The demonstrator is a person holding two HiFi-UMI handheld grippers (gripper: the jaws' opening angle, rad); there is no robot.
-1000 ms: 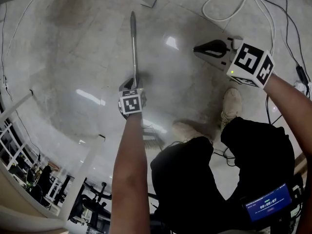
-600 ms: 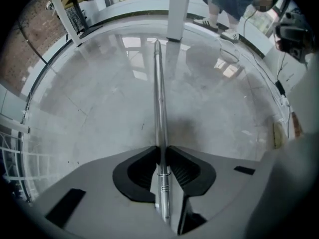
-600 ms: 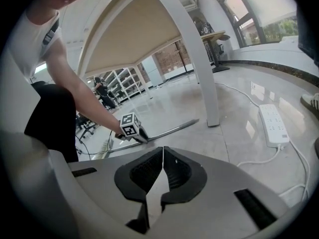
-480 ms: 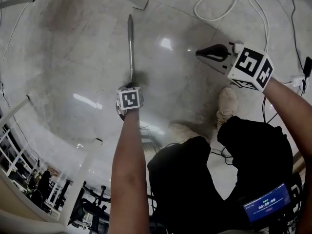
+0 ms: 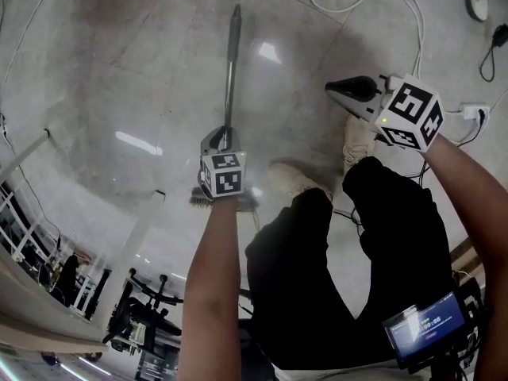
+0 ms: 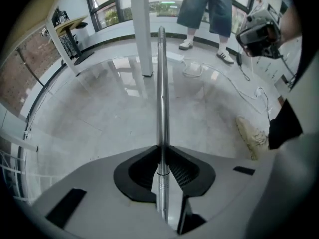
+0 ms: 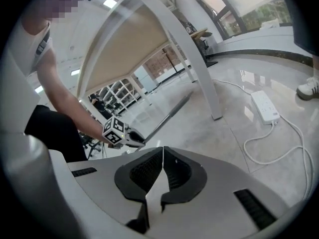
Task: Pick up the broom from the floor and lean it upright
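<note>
No wording can be read. The small blue screen (image 5: 423, 329) at the person's waist shows digits too blurred to make out.

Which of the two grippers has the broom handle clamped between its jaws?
The left gripper: its jaws, which have just been closing, grip the broom handle. The right gripper has its jaws together on nothing.

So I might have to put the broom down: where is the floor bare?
Bare: the floor left of the broom handle. Crowded: table leg by its tip; power strip and the person's shoes to its right.
</note>
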